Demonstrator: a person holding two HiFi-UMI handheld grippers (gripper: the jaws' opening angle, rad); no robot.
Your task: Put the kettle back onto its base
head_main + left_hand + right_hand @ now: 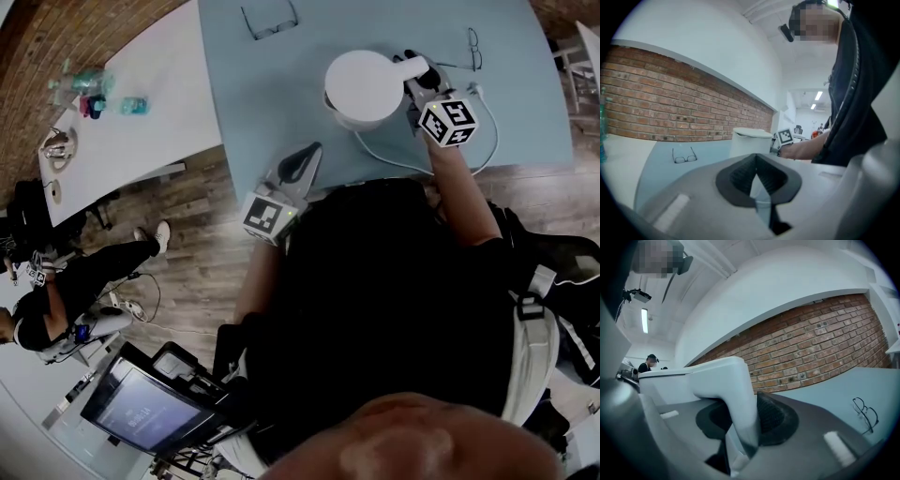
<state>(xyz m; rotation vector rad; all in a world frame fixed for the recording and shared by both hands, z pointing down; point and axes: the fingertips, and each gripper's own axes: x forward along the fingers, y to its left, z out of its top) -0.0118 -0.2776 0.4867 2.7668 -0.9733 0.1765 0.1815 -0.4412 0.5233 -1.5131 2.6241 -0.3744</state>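
The white kettle (pixel 364 89) stands upright at the far middle of the light blue table (pixel 253 112). My right gripper (pixel 412 75) is shut on the kettle's handle (pixel 736 394), which fills the space between the black pads (pixel 776 416). A white cord (pixel 394 161) runs out from beneath the kettle and loops to the right. The base itself is hidden under the kettle. My left gripper (pixel 300 169) hovers at the table's near edge, shut with nothing in it. In the left gripper view the kettle (pixel 750 143) stands ahead of that gripper (pixel 757 180).
Two pairs of glasses lie on the blue table, one far left (pixel 272 21), one far right (pixel 473 47). A white table (pixel 122 141) with bottles (pixel 89 89) adjoins on the left. A seated person (pixel 75 281) and a screen (pixel 141 408) are on the floor side.
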